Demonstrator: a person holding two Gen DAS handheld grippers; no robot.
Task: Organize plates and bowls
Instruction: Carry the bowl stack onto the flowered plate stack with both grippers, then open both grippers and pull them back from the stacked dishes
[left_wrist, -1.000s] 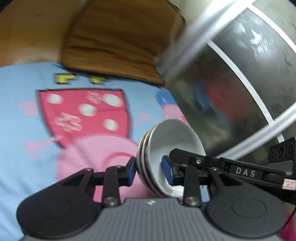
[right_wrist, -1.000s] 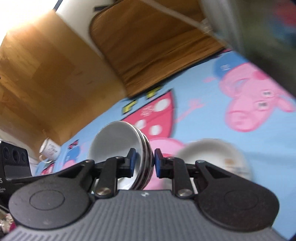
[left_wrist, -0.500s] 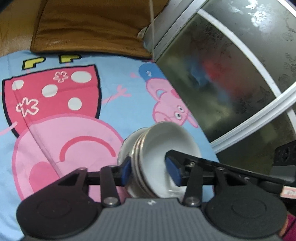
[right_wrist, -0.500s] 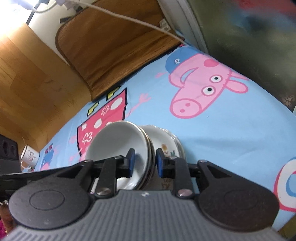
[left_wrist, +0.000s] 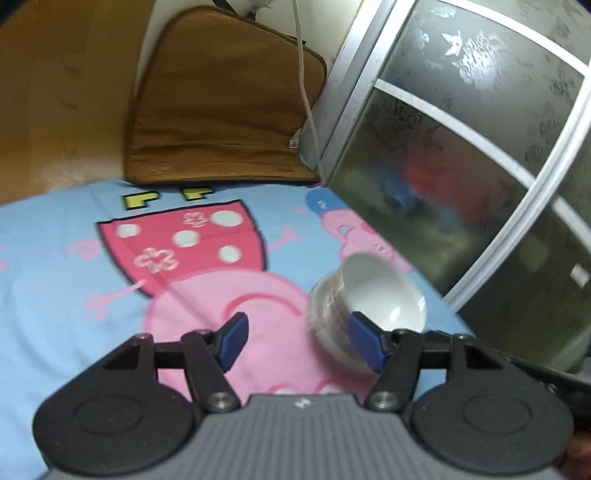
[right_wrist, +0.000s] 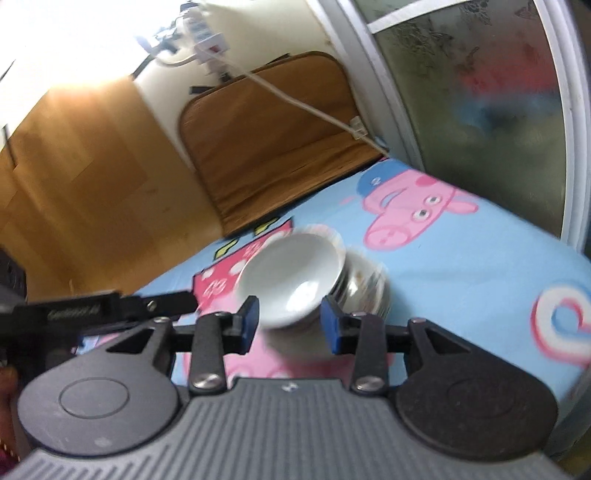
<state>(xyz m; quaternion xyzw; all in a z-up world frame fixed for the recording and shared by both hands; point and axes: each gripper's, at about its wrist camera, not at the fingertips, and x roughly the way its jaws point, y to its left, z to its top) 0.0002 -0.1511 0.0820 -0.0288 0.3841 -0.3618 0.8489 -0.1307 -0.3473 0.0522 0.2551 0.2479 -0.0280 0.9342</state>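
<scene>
A stack of white bowls (left_wrist: 373, 299) sits tilted on the blue cartoon-print cloth (left_wrist: 55, 258), leaning on a stack of plates (right_wrist: 364, 286) behind it. The bowls also show in the right wrist view (right_wrist: 291, 277). My left gripper (left_wrist: 301, 341) is open, its right pad beside the bowl stack's wall, nothing between the pads. My right gripper (right_wrist: 290, 319) is open, its pads either side of the near edge of the bowls, apart from them. The left gripper's finger (right_wrist: 110, 308) shows at the left of the right wrist view.
A brown cushion (left_wrist: 218, 114) leans on the wall at the back, with a white cable (left_wrist: 306, 92) hanging over it. A frosted glass door with a metal frame (left_wrist: 480, 166) stands close on the right. A wooden panel (right_wrist: 74, 177) is at the left.
Both grippers have opened and let go of the bowl stack, which now rests on the plates. Both have drawn back a little from the bowls.
</scene>
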